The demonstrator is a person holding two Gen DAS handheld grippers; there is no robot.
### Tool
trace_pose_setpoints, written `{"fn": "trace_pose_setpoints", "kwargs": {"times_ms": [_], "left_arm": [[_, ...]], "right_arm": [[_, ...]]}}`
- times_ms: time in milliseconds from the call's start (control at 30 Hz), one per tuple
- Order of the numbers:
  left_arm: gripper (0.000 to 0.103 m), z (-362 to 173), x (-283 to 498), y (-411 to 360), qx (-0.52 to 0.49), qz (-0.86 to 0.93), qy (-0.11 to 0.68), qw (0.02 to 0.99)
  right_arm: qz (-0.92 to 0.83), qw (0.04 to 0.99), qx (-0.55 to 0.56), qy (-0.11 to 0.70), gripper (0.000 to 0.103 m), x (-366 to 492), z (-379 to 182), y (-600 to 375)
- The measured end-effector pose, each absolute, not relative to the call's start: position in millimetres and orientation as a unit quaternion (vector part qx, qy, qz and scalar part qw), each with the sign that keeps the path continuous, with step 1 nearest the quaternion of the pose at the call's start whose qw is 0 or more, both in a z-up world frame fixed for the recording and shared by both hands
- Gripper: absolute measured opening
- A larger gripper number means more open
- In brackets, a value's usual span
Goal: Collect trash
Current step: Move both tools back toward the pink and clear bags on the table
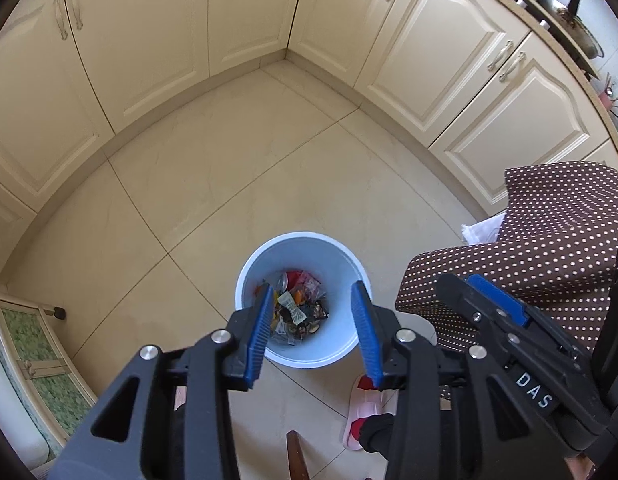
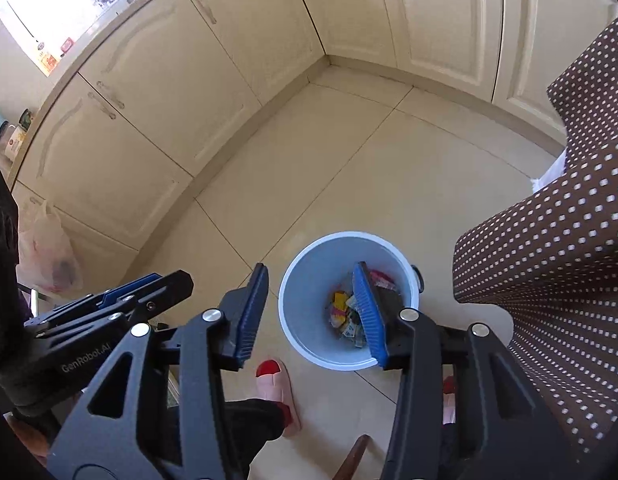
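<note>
Both grippers are hanging above a pale blue bin (image 1: pixel 303 254) standing on the tiled floor (image 1: pixel 213 200), beside a dotted brown cloth (image 1: pixel 549 240). The left gripper (image 1: pixel 314 322) and right gripper (image 2: pixel 315 312) are holding their jaws apart, gripping nothing. Wrappers (image 1: pixel 299 308) are lying in the bin's bottom.

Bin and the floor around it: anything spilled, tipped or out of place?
Nothing stands out. The bin stands upright on the tiled floor, with the wrappers all inside and no litter showing on the tiles around it. Both the left gripper and the right gripper hang above it with jaws apart, holding nothing.
</note>
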State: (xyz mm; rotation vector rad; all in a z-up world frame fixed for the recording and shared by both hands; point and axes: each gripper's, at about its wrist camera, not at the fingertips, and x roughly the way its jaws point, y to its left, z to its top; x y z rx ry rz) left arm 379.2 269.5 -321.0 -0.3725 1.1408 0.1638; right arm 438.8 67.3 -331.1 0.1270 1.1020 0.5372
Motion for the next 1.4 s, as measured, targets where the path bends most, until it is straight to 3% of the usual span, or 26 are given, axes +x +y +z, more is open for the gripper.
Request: {"fn": "trace_pose_setpoints", "kwargs": {"times_ms": [300,667,767,967,1033,1400], "left_arm": [[0.044,-238,369,224,-0.149,0.051,0.478,0.864],[0.056,-128,388,41,-0.075,-0.094,0.408,0.905],[0.063,-118,399,-12,-0.058,-0.123,0.4,0.907],[0.066,-118,439,-101,-0.042,-0.161,0.411,0.896],[0.066,-123,458,-123,-0.042,-0.17,0.419,0.891],[0.067,-151,529,-156,-0.062,-0.163,0.45,0.876]], "right_arm": [[0.25,0.859,0.068,0.441,0.044,418,-248,11],[0.156,0.931,0.071,0.323,0.047,382,-134,-170],[0.109,0.943,0.071,0.308,0.049,381,-122,-228],[0.023,0.952,0.053,0.301,0.051,406,-118,-322],[0.008,0.952,0.044,0.304,0.06,417,-122,-337],[0.018,0.946,-0.014,0.322,0.064,511,-153,-355]]}}
